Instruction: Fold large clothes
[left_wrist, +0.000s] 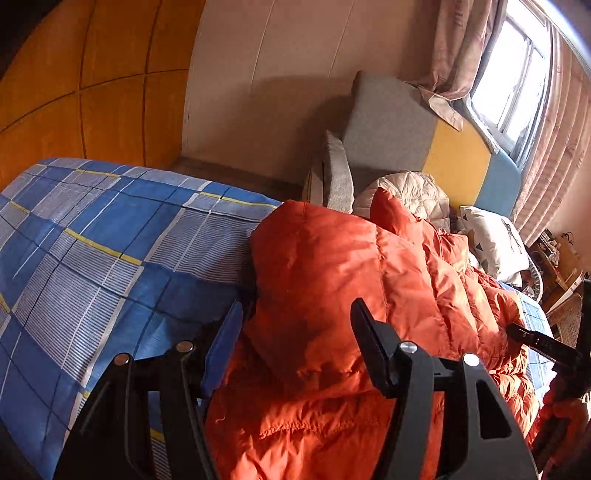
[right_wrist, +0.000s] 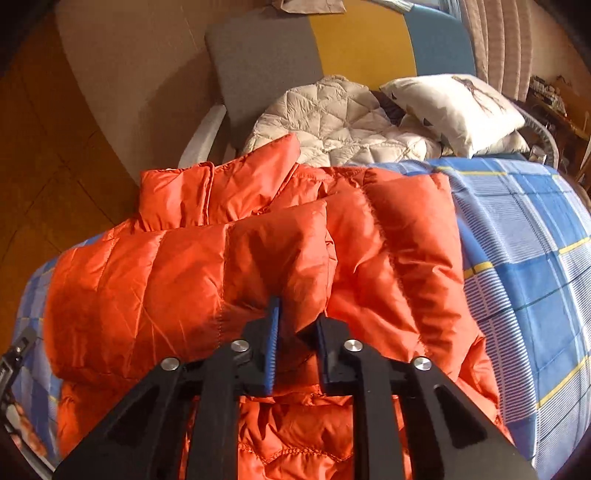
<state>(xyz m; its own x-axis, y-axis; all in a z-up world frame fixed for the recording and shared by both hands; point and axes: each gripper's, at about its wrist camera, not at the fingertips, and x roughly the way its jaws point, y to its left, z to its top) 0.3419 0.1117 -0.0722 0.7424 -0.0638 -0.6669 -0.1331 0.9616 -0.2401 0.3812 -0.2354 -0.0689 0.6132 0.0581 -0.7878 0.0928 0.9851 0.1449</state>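
Observation:
An orange puffer jacket (left_wrist: 351, 295) lies on the blue plaid bedsheet (left_wrist: 110, 240). My left gripper (left_wrist: 295, 317) is open, its jaws wide apart over the jacket's edge, gripping nothing. In the right wrist view the jacket (right_wrist: 203, 266) has a sleeve folded across its body. My right gripper (right_wrist: 297, 317) is shut on the cuff end of that orange sleeve. The right gripper also shows at the right edge of the left wrist view (left_wrist: 535, 343).
A cream quilted jacket (right_wrist: 332, 122) and a white patterned pillow (right_wrist: 454, 107) lie at the head of the bed. A grey, yellow and blue headboard (right_wrist: 369, 48) stands behind. The plaid sheet (right_wrist: 524, 258) spreads right. Wooden floor (right_wrist: 55, 155) lies left. A curtained window (left_wrist: 517, 74) is at the far right.

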